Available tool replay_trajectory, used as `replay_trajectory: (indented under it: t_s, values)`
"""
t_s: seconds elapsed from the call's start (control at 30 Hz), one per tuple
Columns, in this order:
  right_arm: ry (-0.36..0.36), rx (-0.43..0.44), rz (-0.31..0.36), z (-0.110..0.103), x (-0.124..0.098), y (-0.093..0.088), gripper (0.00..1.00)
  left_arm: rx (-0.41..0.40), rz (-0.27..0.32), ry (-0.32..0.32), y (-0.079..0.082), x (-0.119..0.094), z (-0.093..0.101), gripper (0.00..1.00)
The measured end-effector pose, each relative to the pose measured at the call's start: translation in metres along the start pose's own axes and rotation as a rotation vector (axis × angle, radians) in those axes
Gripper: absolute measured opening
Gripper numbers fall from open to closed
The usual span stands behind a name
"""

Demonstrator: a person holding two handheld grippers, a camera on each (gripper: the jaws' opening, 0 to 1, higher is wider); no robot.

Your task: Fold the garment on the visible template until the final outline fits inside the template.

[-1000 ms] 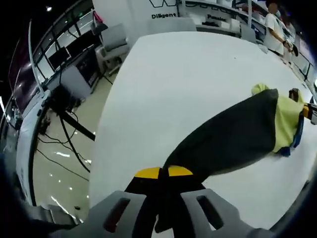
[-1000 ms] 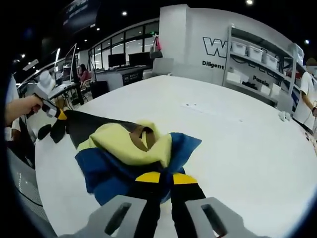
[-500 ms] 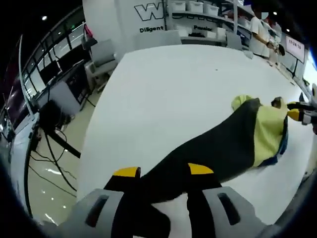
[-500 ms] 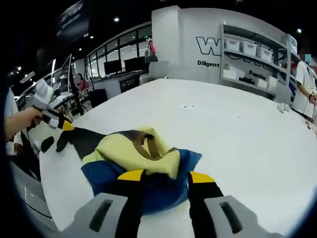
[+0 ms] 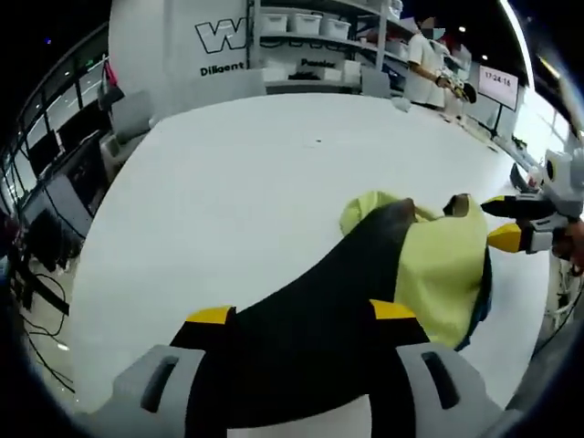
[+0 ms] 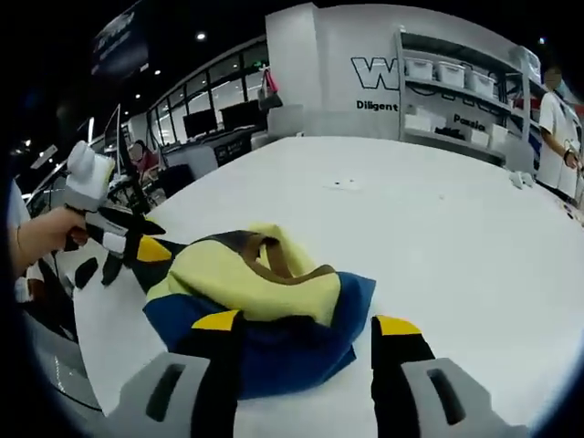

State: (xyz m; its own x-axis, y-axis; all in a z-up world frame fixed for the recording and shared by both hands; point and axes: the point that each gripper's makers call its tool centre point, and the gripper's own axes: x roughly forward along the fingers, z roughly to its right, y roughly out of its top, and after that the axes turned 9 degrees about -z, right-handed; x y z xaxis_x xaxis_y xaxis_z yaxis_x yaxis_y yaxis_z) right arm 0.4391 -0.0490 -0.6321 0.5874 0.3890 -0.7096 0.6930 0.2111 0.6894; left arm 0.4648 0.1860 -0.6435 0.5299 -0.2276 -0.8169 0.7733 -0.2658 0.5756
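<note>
A crumpled garment (image 5: 365, 274), black with a yellow part (image 5: 447, 265) and a blue layer underneath, lies in a heap on the white table (image 5: 237, 173). My left gripper (image 5: 301, 313) is open, its jaws spread wide on either side of the black end. In the right gripper view the same garment (image 6: 246, 274) shows yellow on top, blue (image 6: 301, 347) in front and a brown neck band. My right gripper (image 6: 307, 323) is open over the blue edge. The right gripper (image 5: 500, 224) comes in from the right, open. The left gripper (image 6: 146, 237), held by a hand, stands open at the black end.
White shelves with bins (image 6: 456, 82) and a wall with lettering stand behind the table. A person (image 5: 424, 64) stands by the shelves. Desks with monitors (image 6: 214, 114) and chairs (image 5: 137, 114) lie beyond the table's left edge. Bare table stretches behind the garment.
Both grippers went from shut on the garment to open, letting it go. The stretched cloth has slackened into a shorter heap, and the two grippers are closer together.
</note>
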Motion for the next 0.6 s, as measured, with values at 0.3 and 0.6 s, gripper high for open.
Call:
replay_trajectory:
  t_s: [0.3,0.6]
  values:
    - [0.014,0.051,-0.012,0.003,0.012,-0.007,0.45,0.042,-0.034,-0.061,0.002,0.032,0.013,0.44]
    - [0.004,0.042,-0.026,0.003,0.019,-0.009,0.35,0.077,-0.041,0.0,0.003,0.036,-0.007,0.18]
